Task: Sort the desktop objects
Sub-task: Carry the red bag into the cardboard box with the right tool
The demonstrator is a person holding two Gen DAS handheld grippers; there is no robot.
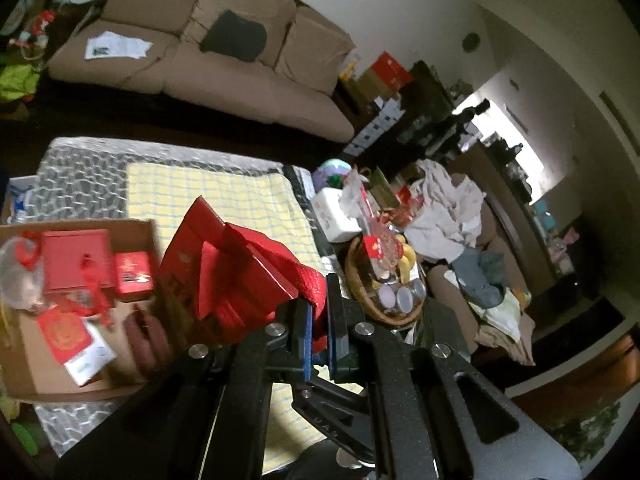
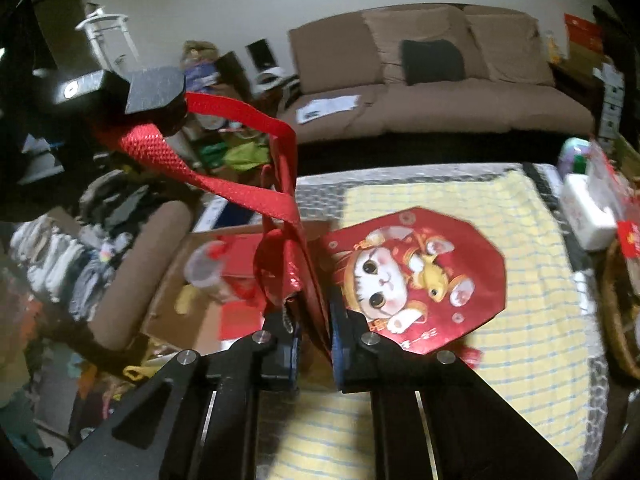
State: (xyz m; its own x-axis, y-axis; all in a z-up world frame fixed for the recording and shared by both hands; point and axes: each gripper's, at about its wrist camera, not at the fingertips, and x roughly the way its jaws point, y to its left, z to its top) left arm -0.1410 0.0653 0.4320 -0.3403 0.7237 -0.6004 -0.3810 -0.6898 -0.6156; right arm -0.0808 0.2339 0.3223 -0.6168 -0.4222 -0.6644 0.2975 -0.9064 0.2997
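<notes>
Red woven strap (image 1: 316, 284) pinched tight in the left gripper (image 1: 319, 312), and the right gripper (image 2: 314, 340) clamps the same red bag (image 2: 416, 280), cat print showing, hanging above the yellow checked cloth (image 2: 532, 320), beside the cardboard box (image 1: 24, 364).

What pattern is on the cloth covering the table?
A yellow cloth checked with pale blue and white lines; the right wrist view shows it best.
</notes>
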